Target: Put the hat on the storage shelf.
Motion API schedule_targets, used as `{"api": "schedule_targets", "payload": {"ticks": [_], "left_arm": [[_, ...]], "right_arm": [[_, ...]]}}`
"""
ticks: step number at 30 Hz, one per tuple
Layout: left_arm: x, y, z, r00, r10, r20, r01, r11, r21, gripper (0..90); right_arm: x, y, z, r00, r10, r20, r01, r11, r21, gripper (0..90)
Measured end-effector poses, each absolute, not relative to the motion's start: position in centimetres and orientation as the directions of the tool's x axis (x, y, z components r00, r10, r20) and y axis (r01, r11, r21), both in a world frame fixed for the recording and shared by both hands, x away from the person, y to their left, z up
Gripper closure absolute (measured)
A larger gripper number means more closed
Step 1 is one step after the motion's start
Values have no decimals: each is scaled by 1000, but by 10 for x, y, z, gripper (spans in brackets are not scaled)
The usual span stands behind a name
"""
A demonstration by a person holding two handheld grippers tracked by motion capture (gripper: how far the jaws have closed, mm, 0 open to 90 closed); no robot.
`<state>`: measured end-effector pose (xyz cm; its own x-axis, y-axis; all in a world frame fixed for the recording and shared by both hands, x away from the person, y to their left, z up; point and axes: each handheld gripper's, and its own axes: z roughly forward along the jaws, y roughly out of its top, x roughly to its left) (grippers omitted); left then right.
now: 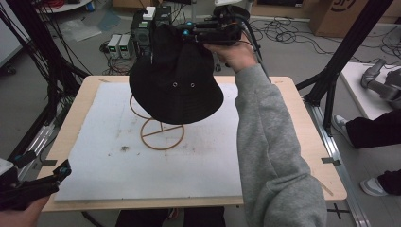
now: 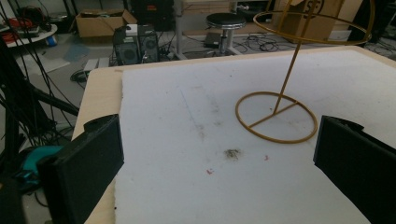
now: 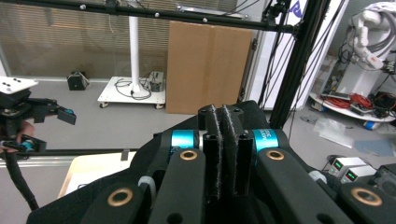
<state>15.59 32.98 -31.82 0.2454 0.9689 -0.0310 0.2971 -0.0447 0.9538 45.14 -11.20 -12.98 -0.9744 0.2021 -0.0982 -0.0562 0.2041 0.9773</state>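
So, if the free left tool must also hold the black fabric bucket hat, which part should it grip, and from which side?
Probably the brim of the black fabric bucket hat at its near-left edge, approached from below on the person's left. The brim is thin, flares outward and hangs free above the gold wire hat stand. The right tool already pinches the far top, while the left tool is open.

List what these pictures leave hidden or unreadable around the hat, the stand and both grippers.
- Top of the gold wire hat stand: high view, covered by the black bucket hat.
- Stand's upper ring: left gripper view, cut off by the top edge.
- Fabric between the right gripper jaws: right gripper view, the closed jaws hide it.
- Left gripper: high view, cut off by the bottom-left corner.
- Print on the cardboard box: left gripper view, mostly cropped.
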Motion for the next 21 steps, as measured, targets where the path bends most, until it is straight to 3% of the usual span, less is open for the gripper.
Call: {"api": "schedule_targets", "payload": {"ticks": [21], "left_arm": [[150,332,-324,240,970,-31,322,-49,945,20]], "right_arm": [[471,-55,-191,-993,112,-47,-19,244,969,877]]}}
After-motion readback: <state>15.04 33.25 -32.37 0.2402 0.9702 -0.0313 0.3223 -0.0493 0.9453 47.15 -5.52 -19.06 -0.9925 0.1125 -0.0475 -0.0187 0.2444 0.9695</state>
